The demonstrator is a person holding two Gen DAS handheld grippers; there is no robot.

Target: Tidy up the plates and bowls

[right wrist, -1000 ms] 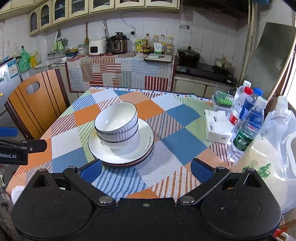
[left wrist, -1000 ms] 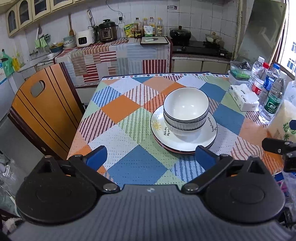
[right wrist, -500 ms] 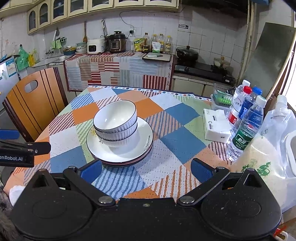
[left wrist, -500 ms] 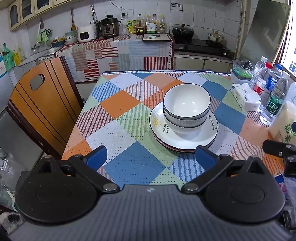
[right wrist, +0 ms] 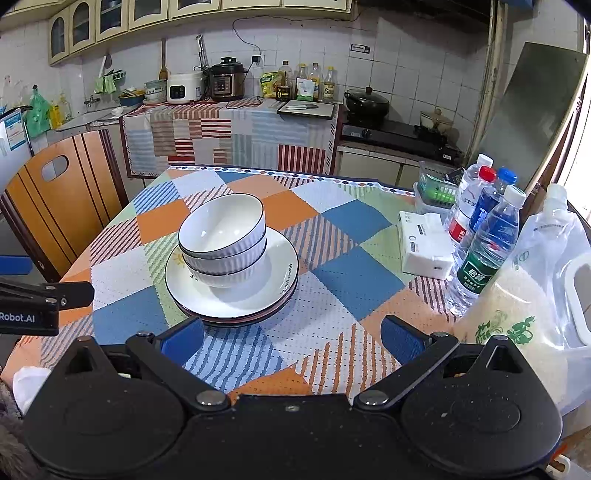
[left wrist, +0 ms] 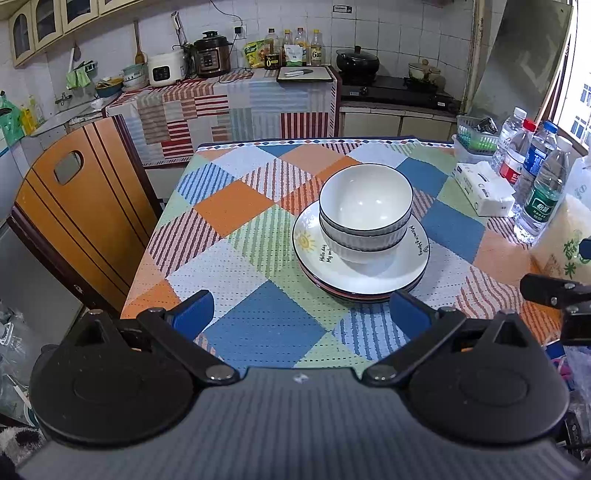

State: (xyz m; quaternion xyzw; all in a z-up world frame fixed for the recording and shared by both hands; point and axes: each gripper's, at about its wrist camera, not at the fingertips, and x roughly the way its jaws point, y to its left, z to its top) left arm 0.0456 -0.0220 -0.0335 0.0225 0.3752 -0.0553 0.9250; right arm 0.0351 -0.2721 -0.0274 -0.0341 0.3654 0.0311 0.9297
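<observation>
Lower plates (left wrist: 360, 293) hidden under top plate (left wrist: 369, 273)

White-tiled kitchen wall (left wrist: 388, 33), wooden chair (left wrist: 74, 214)

The left tongs (left wrist: 301, 315) stand wide apart, their blue pads (left wrist: 192, 312) splayed to either side with nothing between them. The right tongs (right wrist: 291, 338) are likewise spread, blue pads (right wrist: 400, 338) well apart and gripping nothing. Both point forward and slightly downward, side by side; each one's black tip shows at the edge of the other's view.
</observation>
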